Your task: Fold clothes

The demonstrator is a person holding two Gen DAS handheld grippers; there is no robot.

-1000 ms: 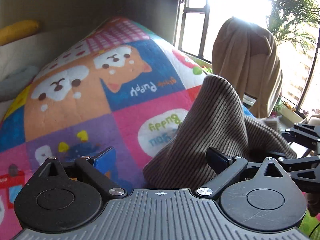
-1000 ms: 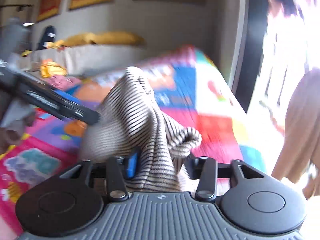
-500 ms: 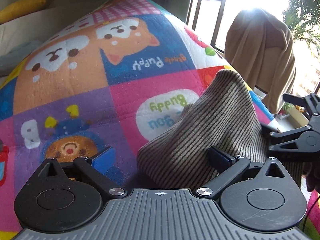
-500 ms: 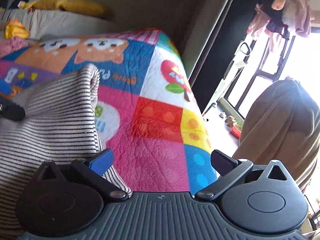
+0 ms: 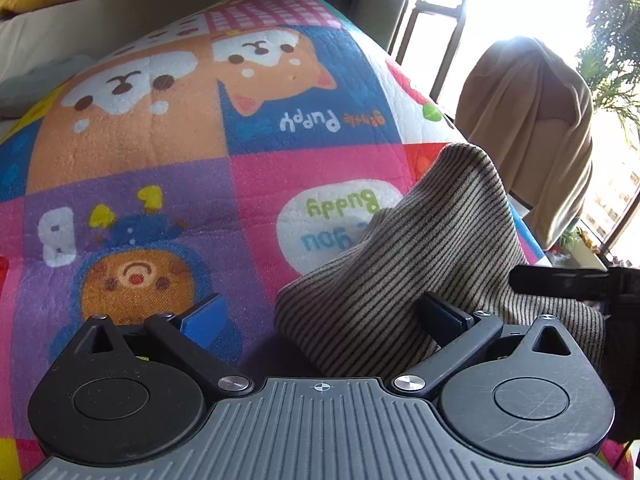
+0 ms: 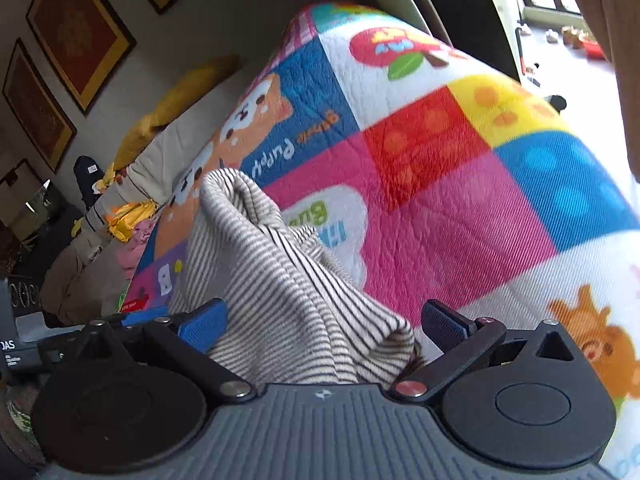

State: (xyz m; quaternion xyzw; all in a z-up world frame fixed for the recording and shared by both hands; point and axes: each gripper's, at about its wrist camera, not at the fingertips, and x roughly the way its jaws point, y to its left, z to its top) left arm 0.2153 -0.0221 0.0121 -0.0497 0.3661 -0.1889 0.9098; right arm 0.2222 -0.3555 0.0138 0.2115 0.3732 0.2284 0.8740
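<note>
On the patchwork quilt [image 5: 168,168], one striped garment [image 5: 432,248] bunched in a peak, left gripper [image 5: 320,316] jaws apart, right gripper [image 6: 324,320] jaws wide apart, fabric lying loose between both pairs, one tan cloth [image 5: 532,128] draped near window.

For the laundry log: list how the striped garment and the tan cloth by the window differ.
The striped garment has thin dark and pale stripes; the tan cloth is plain brown. The striped garment lies bunched on the cartoon quilt, between the jaws of the open right gripper; the tan cloth hangs draped over something hidden by the window. Both are soft, unfolded fabric.
</note>
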